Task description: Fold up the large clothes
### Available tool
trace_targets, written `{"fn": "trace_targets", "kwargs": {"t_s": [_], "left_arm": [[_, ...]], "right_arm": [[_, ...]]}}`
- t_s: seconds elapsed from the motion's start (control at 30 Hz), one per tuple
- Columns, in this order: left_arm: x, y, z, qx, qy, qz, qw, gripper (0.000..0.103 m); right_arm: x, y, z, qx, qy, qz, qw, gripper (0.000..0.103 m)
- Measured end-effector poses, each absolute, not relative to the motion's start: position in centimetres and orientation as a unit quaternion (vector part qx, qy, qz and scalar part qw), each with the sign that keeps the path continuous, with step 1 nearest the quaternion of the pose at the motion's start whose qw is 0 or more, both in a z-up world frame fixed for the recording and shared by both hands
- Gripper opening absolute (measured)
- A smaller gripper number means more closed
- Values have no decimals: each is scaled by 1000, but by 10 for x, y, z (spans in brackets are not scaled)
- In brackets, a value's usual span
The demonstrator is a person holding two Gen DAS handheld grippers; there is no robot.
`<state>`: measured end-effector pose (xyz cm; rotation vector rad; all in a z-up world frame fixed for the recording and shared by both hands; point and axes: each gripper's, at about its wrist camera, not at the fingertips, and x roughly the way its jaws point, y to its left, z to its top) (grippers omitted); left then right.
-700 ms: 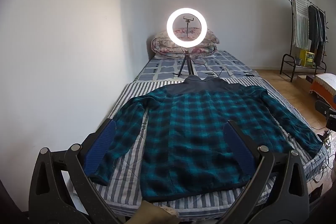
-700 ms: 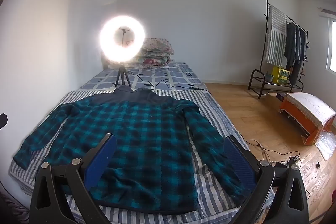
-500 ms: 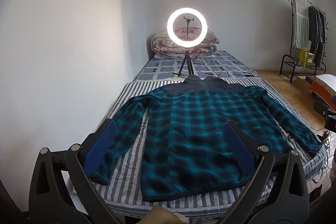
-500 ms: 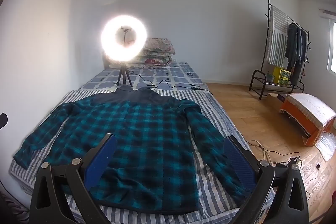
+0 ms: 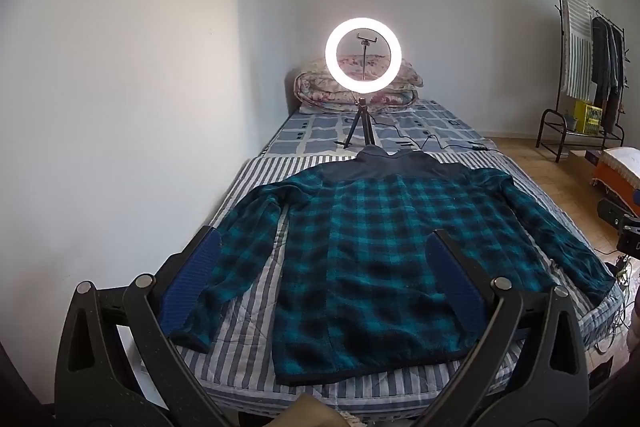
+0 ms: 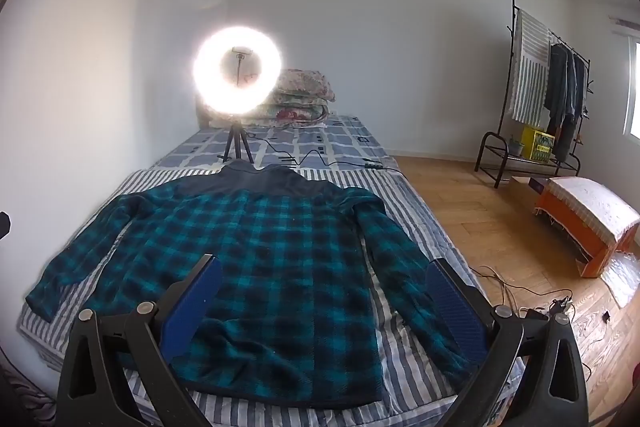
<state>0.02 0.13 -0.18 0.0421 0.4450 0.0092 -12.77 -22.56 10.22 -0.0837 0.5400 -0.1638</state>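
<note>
You held your left gripper [image 5: 322, 281] with its jaws spread as wide as they go and nothing between the blue pads [image 5: 192, 283], hovering short of the bed's foot and tilted down toward it. Ahead of it, the teal plaid fleece jacket [image 5: 376, 247] lay flat on the striped sheet [image 5: 256, 183], collar away from you, both sleeves spread outward; its hem sat just beyond the gripper and its left sleeve cuff lay just past the left pad. Your right gripper [image 6: 324, 293] was likewise fully open and empty, hovering off the cloth, with the jacket's [image 6: 264, 259] lower body ahead between its fingers and the right sleeve running down toward the right pad [image 6: 456, 303]. Farther ahead of both grippers, past the collar, a lit ring light [image 5: 363, 55] stood on a small tripod on the bed, with folded quilts [image 5: 356, 83] behind it. Off to the right of your right gripper stood a clothes rack [image 6: 548, 95] on the wooden floor [image 6: 480, 211].
</note>
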Motion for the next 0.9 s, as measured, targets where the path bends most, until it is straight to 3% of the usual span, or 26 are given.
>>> {"fn": "trace_targets", "kwargs": {"t_s": [0.9], "left_arm": [[-2,8,7,16,216,6,976,103]], "right_arm": [[-129,-226,100,-37,265,-83,960,103]]}}
